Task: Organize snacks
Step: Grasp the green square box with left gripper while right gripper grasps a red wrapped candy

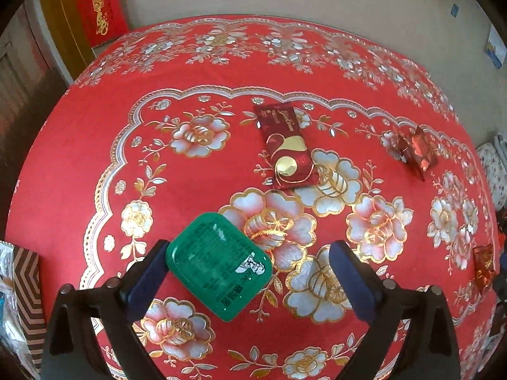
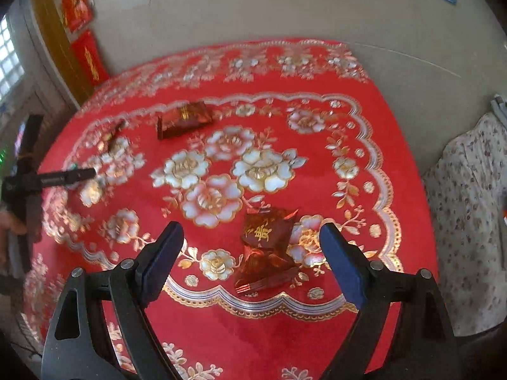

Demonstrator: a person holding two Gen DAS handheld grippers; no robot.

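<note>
Tabletop (image 1: 79,164) under red cloth with gold and silver flowers. Green packet (image 1: 218,266) flat on the cloth between the fingers of the left gripper (image 1: 250,272), jaws spread wide, left pad just beside the packet's edge, right pad well apart; nothing gripped. Dark red sachet (image 1: 288,145) farther back near the middle. Red foil candy (image 1: 415,152) off to the right. Right gripper (image 2: 250,262) wide open, empty, above a red wrapped candy (image 2: 266,247) lying between its pads, touching neither. Red box (image 2: 183,118) near the far edge.
</note>
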